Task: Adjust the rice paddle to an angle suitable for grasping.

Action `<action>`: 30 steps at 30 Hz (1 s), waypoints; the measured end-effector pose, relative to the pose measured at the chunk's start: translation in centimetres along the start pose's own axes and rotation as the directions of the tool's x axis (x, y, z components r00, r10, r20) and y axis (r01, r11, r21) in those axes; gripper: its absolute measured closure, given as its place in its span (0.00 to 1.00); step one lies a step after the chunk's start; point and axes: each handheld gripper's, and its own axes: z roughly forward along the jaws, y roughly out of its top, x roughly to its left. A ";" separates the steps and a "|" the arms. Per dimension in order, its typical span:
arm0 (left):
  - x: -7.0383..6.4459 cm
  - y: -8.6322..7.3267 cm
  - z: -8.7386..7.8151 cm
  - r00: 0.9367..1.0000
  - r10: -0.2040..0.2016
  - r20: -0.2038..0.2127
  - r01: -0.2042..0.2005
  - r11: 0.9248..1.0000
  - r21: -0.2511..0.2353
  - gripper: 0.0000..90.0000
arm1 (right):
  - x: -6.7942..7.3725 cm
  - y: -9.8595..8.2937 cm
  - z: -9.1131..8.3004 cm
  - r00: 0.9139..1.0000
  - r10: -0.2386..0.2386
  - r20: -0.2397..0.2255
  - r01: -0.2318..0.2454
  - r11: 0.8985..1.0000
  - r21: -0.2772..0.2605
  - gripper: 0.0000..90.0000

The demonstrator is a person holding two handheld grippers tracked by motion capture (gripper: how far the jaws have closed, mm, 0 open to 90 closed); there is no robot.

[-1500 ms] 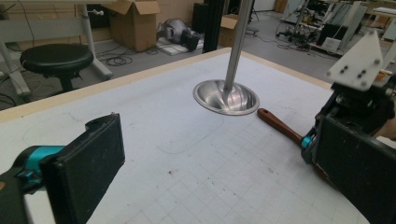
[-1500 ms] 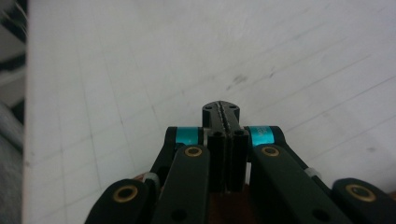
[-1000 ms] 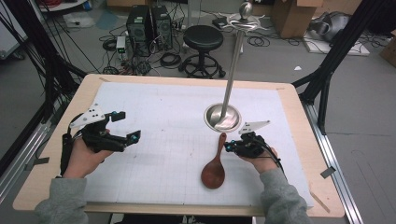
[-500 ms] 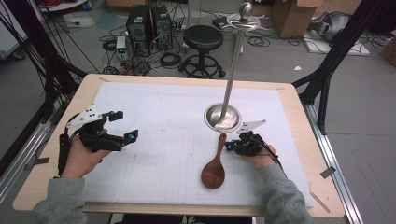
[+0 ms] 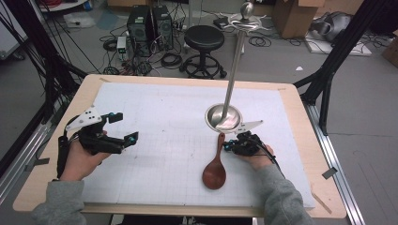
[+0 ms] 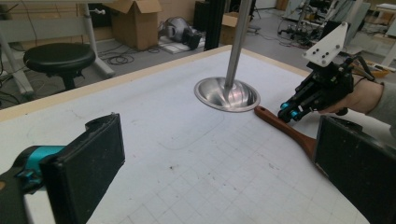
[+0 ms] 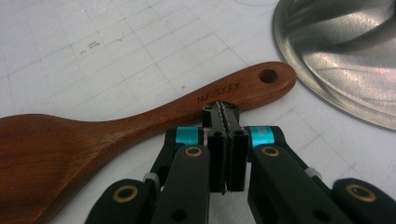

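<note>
1. Showing dark reddish wood on the spoon (image 7: 116, 126), smooth, with a low sheen and a fine grain.
2. Gleaming as polished metal on the stand (image 5: 224, 117): mirror-bright dish, brushed pole.
3. Looking like matt black plastic on the right gripper (image 7: 223, 116), with brass-coloured pins and glossy teal bands.
4. Appearing matt and finely rough on the left gripper (image 6: 219, 163) pads.
5. Lying matt white, scuffed, on the gridded mat (image 5: 169, 122).
6. Edging the table (image 5: 300, 122) in pale bare wood.
</note>
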 end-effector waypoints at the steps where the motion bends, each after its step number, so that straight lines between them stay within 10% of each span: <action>1: 0.0 0.0 0.0 1.000 -0.001 0.002 0.001 1.000 0.002 0.03 | 0.0 0.0 0.0 1.000 0.000 -0.002 0.000 1.000 0.001 1.00; 30: 0.4 -0.5 -0.8 1.000 -0.020 -0.020 0.020 1.000 0.002 0.03 | 1.9 3.8 3.8 0.998 -0.061 -0.026 0.061 0.998 0.022 1.00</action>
